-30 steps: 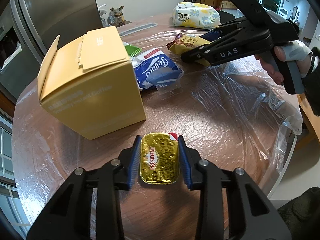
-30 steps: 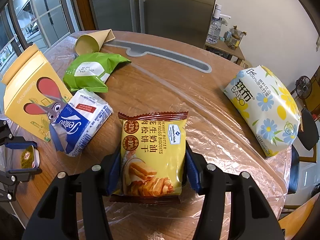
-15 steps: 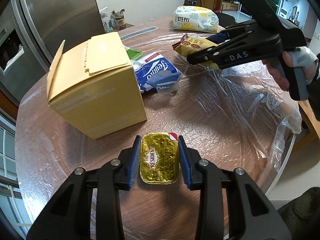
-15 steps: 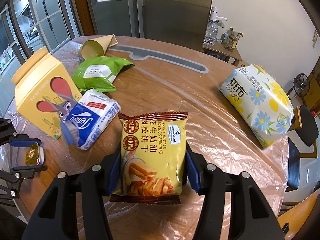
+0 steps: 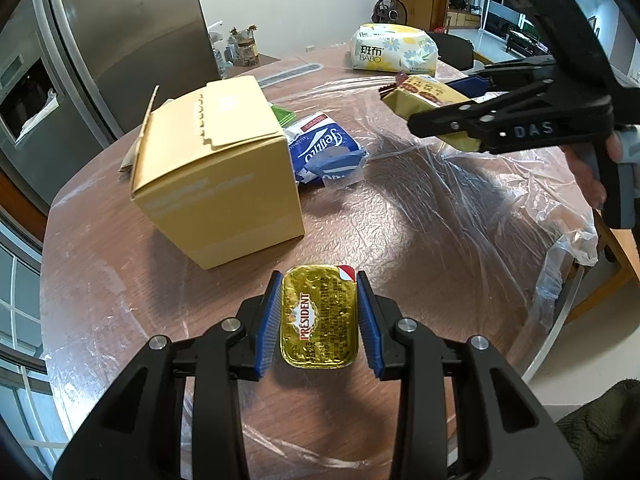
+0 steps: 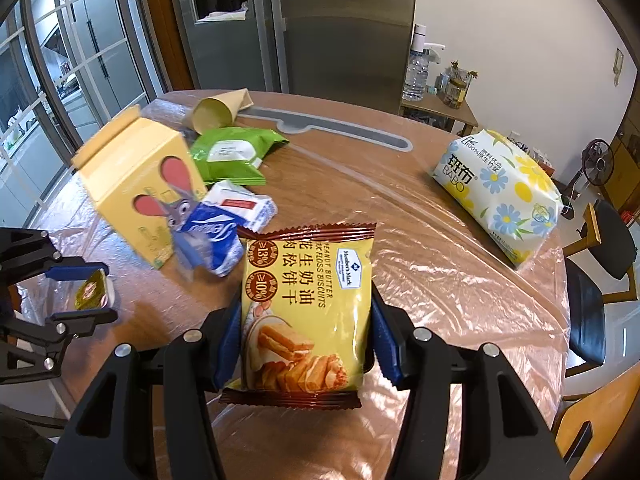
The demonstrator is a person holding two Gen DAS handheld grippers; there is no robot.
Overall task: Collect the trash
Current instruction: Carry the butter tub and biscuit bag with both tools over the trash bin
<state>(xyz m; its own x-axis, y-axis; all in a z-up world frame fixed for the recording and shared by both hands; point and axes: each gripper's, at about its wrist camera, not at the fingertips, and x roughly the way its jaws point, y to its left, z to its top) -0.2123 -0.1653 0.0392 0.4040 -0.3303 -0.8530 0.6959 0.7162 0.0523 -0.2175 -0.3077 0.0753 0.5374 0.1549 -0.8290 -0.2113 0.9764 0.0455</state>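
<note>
My left gripper (image 5: 318, 316) is shut on a small gold butter tub (image 5: 319, 316) and holds it above the table; the tub also shows in the right wrist view (image 6: 91, 290). My right gripper (image 6: 306, 340) is shut on a yellow biscuit packet (image 6: 306, 312) and holds it well above the table; the packet also shows in the left wrist view (image 5: 428, 100). On the table lie a yellow carton box (image 5: 218, 168), a blue tissue pack (image 5: 324, 152), a green wipes pack (image 6: 232, 154) and a paper cone cup (image 6: 218, 110).
The round wooden table (image 5: 400, 240) is covered in clear plastic film that hangs over its right edge. A flowered tissue pack (image 6: 500, 192) lies at the far right. A steel fridge (image 6: 320, 20) stands behind the table and chairs (image 6: 600, 272) stand at the right.
Both grippers have risen higher above the table with their items still held. The table and its objects look smaller and farther in both views.
</note>
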